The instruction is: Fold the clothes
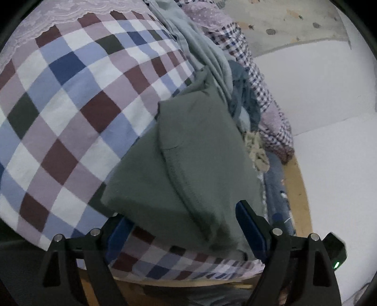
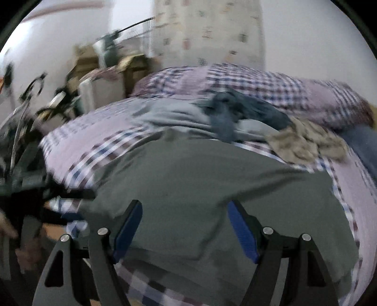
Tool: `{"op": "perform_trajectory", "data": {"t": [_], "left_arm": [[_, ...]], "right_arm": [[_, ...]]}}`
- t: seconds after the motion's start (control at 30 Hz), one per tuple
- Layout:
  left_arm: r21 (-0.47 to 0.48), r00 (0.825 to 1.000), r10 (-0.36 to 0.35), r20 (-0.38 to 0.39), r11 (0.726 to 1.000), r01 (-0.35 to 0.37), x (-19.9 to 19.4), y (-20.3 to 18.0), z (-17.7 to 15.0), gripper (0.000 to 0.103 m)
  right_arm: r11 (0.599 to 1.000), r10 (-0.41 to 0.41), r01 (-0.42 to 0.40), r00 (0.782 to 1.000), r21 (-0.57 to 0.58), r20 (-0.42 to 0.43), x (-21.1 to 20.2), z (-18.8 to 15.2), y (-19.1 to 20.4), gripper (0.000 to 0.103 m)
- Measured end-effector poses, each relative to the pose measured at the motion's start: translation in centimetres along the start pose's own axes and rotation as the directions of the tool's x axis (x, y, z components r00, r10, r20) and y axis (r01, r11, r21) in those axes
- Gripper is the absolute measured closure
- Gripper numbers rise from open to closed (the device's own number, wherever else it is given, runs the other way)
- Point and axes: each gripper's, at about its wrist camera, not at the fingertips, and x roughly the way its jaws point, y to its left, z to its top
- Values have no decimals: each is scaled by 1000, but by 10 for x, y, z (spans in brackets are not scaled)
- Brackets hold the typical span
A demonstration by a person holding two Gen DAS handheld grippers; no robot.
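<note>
Both claws are spread wide, gripping nothing. The left gripper (image 1: pixel 183 226) hovers over the near end of a grey-green garment (image 1: pixel 188 160) lying folded on the checkered bedsheet (image 1: pixel 59 106). The right gripper (image 2: pixel 185 226) sits over the same garment. Farther off, around 1 o'clock, there's a pile of bluish clothes (image 2: pixel 235 110) and a beige crumpled cloth (image 2: pixel 306 141).

Bed with checked sheet (image 1: pixel 70 98) in white, blue, maroon and lilac squares; lace-edged lilac cloth (image 1: pixel 47 21) along its far side. Wooden bed frame (image 1: pixel 297 188) at the edge. White wall (image 1: pixel 318 82) beside the bed, patterned pale curtain (image 2: pixel 207 30) behind it. Cluttered corner with cardboard boxes (image 2: pixel 132 68), blurred. Dim, flat indoor light.
</note>
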Motion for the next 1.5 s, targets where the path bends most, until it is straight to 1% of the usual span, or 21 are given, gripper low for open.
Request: {"op": "perform_trajectory", "data": {"t": [0.13,0.23,0.33,0.4,0.5,0.63,0.7,0.83,0.9,1.0,1.07,1.13,1.17,1.2,1.23,1.3,1.33,1.37,1.4,1.5], "left_arm": [[-43,996,-76,44,996,78,-10,2,8,16],[-57,988,-132,80,989,137,-18,0,14,16],[-57,982,-171,84,983,176,-20,-2,16,16],[-57,980,-182,79,981,187,-20,-3,18,16],[-66,976,-203,77,976,209,-20,-3,23,16],[-85,965,-249,78,963,255,-20,-5,26,16],[-87,960,-270,75,957,276,-21,-7,26,16],[-90,954,-292,65,950,297,-20,-9,25,16],[-97,951,-303,61,946,308,-21,-9,26,16],[-104,944,-325,55,939,329,-23,-10,27,16],[-94,941,-336,50,936,339,-26,-11,27,16],[-77,940,-337,49,937,340,-29,-14,27,16],[-72,940,-337,48,938,339,-30,-15,27,16],[-71,941,-335,46,939,338,-30,-15,27,16],[-73,943,-331,44,940,334,-31,-14,27,16],[-83,944,-328,38,940,330,-34,-12,26,16],[-87,944,-328,36,940,330,-35,-12,25,16],[-88,945,-326,37,941,328,-37,-11,24,16],[-87,947,-320,39,943,322,-41,-11,24,16],[-91,950,-305,60,947,309,-53,-7,20,16]], "right_arm": [[985,32,-35,999,-170,-22,13,-8,42,24],[953,36,-44,999,-298,-34,22,-15,71,24],[923,48,-56,998,-382,-30,28,-21,93,24],[912,70,-78,997,-403,-35,33,-23,104,24],[893,81,-91,996,-441,-41,41,-27,119,24],[858,78,-78,997,-507,-22,49,-31,138,24],[848,72,-61,997,-527,1,52,-30,146,25],[846,77,-48,997,-532,31,56,-26,154,25],[833,72,-36,996,-552,43,59,-26,159,25],[839,78,-38,996,-543,51,64,-24,162,25],[837,67,-25,996,-547,58,67,-23,165,25],[833,61,-12,996,-553,70,68,-22,166,26],[831,58,-5,995,-556,79,69,-21,167,30],[828,53,3,995,-561,83,70,-20,168,41],[823,46,10,995,-568,85,71,-20,169,47],[812,28,27,996,-582,85,73,-20,171,65],[806,19,33,996,-590,82,74,-21,171,70],[801,14,37,997,-598,81,75,-21,172,86],[795,9,41,997,-606,79,76,-22,172,99],[804,24,33,996,-594,87,71,-19,171,99]]}}
